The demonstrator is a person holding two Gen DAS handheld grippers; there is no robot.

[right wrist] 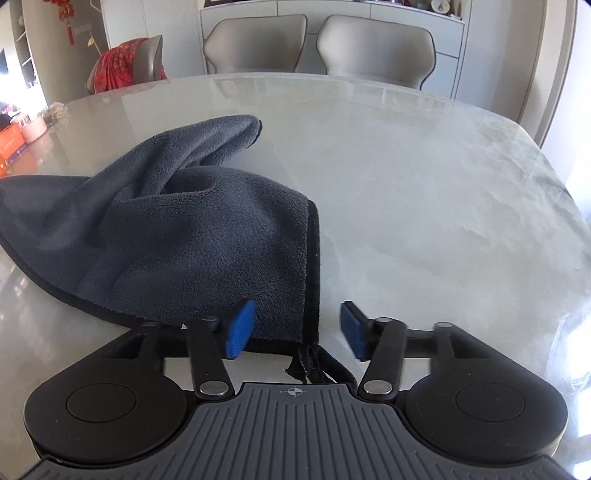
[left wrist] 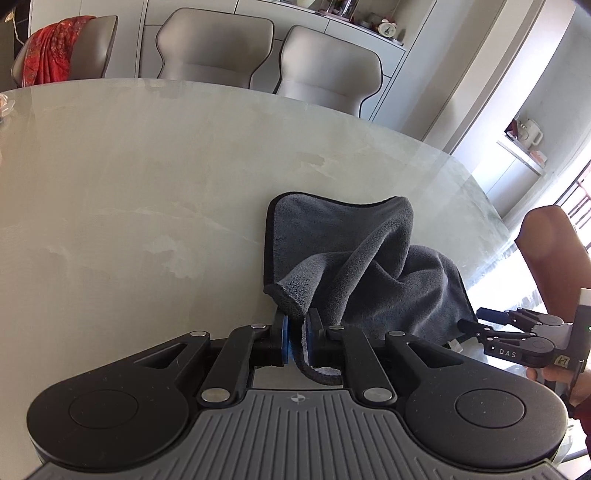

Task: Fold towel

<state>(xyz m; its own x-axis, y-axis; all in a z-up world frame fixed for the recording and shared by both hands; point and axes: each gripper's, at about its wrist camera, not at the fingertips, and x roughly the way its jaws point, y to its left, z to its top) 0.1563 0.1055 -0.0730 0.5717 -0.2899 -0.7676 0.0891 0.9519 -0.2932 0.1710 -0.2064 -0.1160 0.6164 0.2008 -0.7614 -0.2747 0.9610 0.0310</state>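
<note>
Left wrist view: the left tongs [left wrist: 295,338] are pinched tight on a near corner of the grey towel [left wrist: 354,266], which lies bunched on the surface [left wrist: 147,184].

Right wrist view: the right tongs [right wrist: 297,330] gape wide, empty, straddling the towel's [right wrist: 192,236] near hem. Closing too early could miss the hem and skew the fold.

Home dining room, marble table [right wrist: 406,177], padded chairs [right wrist: 255,42], cabinets, shelf clock [left wrist: 387,27]

The towel [left wrist: 354,258] is lying bunched on the table [left wrist: 147,184], near its front edge; the left gripper [left wrist: 295,338] is pinching its near corner; the right gripper [right wrist: 297,328] is straddling another corner, jaws apart; chairs [left wrist: 216,48] are standing behind the table.
</note>
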